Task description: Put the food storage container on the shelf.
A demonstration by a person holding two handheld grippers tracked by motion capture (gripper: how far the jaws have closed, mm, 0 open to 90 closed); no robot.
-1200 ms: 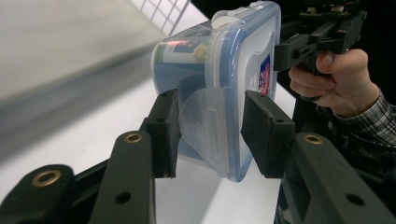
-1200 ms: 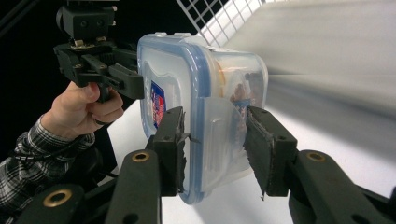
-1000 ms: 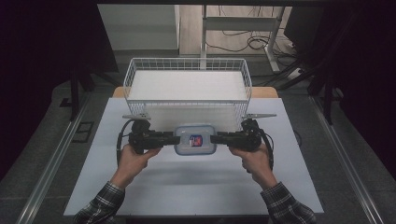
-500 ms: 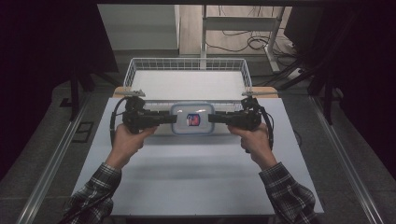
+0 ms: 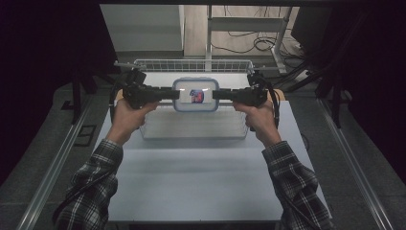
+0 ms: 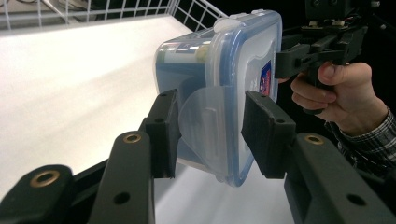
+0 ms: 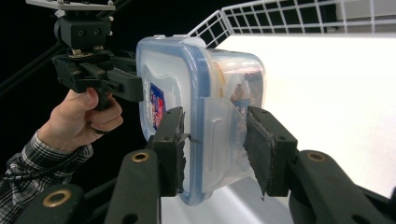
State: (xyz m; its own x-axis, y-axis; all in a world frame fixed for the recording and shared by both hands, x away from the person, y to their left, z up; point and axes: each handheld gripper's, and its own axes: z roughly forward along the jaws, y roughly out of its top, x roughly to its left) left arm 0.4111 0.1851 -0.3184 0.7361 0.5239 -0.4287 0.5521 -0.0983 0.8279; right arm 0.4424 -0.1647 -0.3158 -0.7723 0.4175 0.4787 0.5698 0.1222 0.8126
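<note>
Plastic box [image 5: 195, 94] | between both grippers | left gripper [image 6: 210, 128] clamps one end | right gripper [image 7: 215, 149] the other

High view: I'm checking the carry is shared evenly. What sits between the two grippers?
The clear lidded container sits between the left gripper and the right gripper, held above the wire basket in the high view.

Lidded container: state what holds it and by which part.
The lidded container is held by both: the left hand-held gripper and the right hand-held gripper each clamp a latch flap at opposite ends, above the wire basket.
</note>
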